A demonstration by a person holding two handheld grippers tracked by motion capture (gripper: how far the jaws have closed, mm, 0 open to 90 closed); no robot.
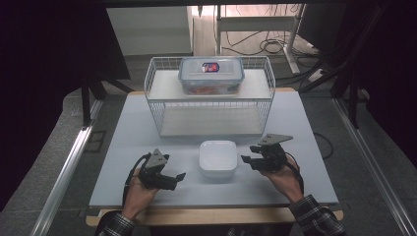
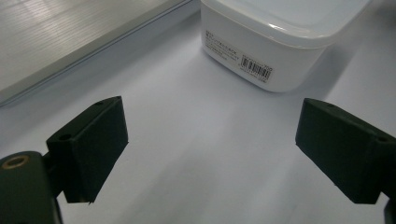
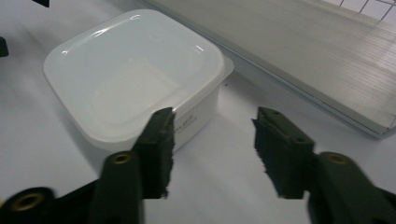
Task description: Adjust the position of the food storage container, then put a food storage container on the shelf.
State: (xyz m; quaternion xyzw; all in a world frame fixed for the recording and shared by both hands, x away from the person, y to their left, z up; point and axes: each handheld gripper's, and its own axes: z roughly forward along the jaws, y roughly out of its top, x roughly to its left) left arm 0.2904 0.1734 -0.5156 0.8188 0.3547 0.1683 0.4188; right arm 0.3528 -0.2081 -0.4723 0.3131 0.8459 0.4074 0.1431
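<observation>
Your left gripper (image 1: 180, 175) and right gripper (image 1: 244, 158) flank the white lidded container (image 1: 218, 158) on the table (image 1: 128, 147); both sets of fingers (image 3: 156, 140) are released, grasping nothing.

Both forearms in from bottom, plaid sleeves showing. Left tongs (image 1: 167, 179) low on surface, jaws spread wide, nothing between, aimed inward toward right tongs. Right tongs (image 1: 252, 160) held opposite, angled back at left ones, jaws parted about halfway, gap empty.
</observation>
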